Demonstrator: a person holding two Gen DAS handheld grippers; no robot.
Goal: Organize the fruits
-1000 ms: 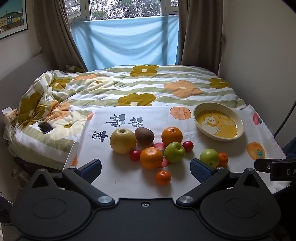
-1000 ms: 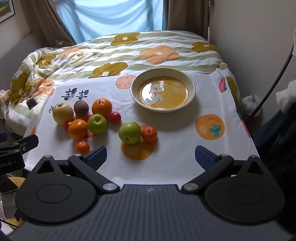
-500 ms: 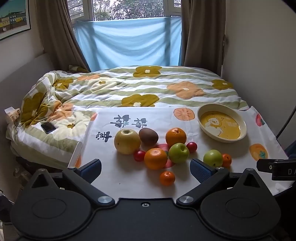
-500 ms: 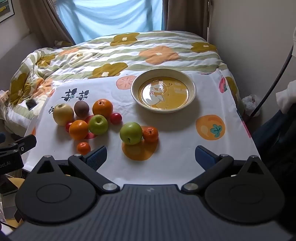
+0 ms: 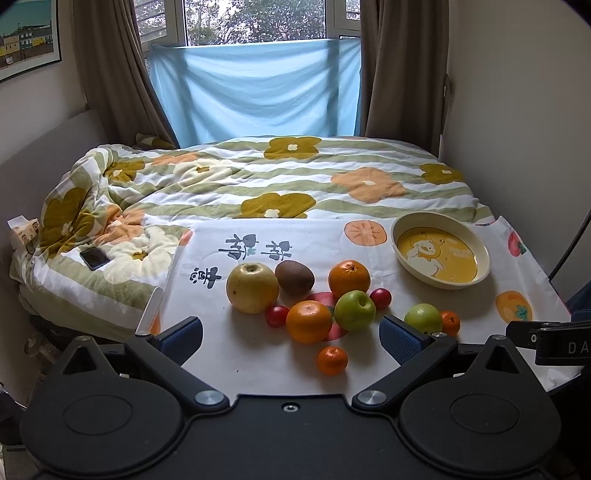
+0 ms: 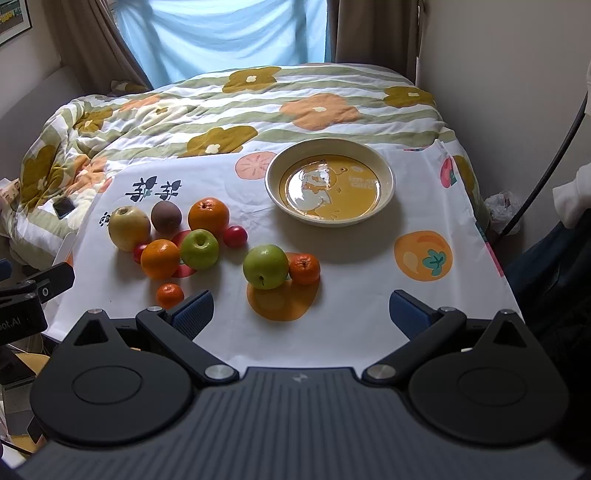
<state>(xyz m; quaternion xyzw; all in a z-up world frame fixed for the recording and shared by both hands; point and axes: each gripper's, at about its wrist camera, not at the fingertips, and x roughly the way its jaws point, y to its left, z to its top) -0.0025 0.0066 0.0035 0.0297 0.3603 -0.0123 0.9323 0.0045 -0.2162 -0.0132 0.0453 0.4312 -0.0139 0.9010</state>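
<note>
Nothing sorted when I looked: bowl (image 6: 384, 173) sat bare, all fruit (image 6: 199, 248) loose on cloth (image 6: 354, 302). My left gripper (image 5: 291, 332) and right gripper (image 6: 301, 312) both gaped, grasping nothing.

Ahead of me a rumpled flower-print quilt in green, white and orange (image 5: 258, 184) covers the bed, and a dark phone (image 5: 94, 257) lies on its left side. Behind it I see a pale blue cloth (image 5: 255, 88) hung across the window between brown curtains (image 5: 110, 74), and a framed picture (image 5: 27, 35) on the left wall.
</note>
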